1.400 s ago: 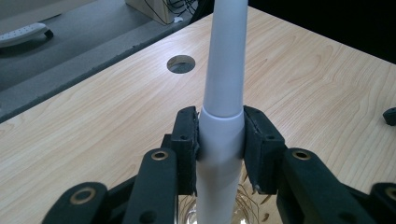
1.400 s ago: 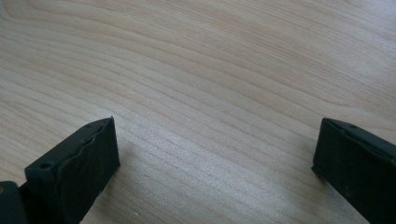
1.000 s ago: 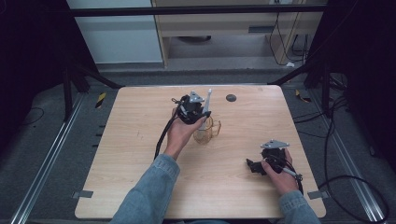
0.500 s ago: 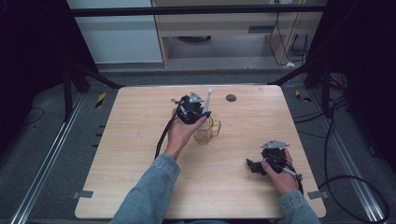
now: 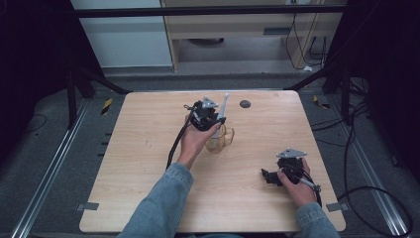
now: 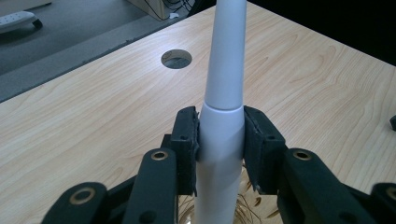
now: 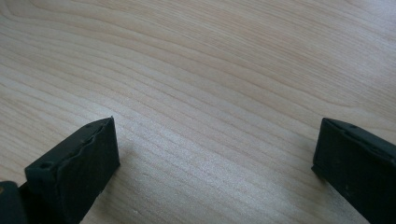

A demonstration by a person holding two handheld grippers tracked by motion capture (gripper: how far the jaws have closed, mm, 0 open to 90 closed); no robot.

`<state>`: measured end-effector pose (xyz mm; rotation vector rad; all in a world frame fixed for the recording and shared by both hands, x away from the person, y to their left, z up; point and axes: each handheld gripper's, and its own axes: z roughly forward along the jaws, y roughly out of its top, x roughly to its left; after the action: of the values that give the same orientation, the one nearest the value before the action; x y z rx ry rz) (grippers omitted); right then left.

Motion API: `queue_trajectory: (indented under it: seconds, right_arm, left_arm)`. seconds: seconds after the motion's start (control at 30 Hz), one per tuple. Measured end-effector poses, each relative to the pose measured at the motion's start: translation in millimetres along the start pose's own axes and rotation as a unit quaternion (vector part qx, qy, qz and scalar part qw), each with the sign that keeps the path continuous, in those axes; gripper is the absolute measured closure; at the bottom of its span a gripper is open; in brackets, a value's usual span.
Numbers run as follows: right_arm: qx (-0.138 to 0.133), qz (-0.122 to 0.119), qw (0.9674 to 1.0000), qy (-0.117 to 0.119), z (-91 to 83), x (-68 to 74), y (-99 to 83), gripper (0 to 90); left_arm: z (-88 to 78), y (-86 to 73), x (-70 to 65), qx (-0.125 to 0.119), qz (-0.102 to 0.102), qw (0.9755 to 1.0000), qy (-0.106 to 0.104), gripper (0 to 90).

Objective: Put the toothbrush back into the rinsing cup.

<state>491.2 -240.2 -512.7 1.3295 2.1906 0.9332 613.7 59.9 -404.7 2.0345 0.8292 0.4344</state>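
A white tapered stick-like tool (image 6: 224, 93) stands upright with my left gripper (image 6: 219, 144) shut on its thicker lower part. Its lower end reaches down into a clear glass mug (image 5: 221, 139) at the table's middle; thin golden strands show in the glass (image 6: 243, 210) below the jaws. In the high view the left gripper (image 5: 208, 116) sits just above the mug, with the white tool (image 5: 224, 105) pointing up and away. My right gripper (image 5: 270, 176) rests low on the table near the front right, open, with bare wood between its two pads (image 7: 84, 158).
The wooden table (image 5: 148, 124) has a round dark cable hole (image 5: 244, 104) near its far edge, behind the mug. A black cable (image 5: 176, 141) trails from the left gripper along the person's forearm. Metal rails and cables lie on the floor on both sides.
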Motion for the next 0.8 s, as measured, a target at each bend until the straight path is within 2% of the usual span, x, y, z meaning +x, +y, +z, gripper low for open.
queue_trajectory:
  seconds: [0.43, 0.8]
  right_arm:
    - [0.000, 0.000, 1.0000, 0.000, 0.0, 0.0, 0.0, 0.4]
    - [0.000, 0.001, 1.0000, 0.000, 0.0, 0.1, 0.0, 0.4]
  left_arm:
    - [1.7, 2.0, 1.8, 0.006, 0.000, 1.0000, -0.001, 67.1]
    - [0.1, 1.3, 1.8, 0.000, 0.001, 1.0000, 0.003, 65.4]
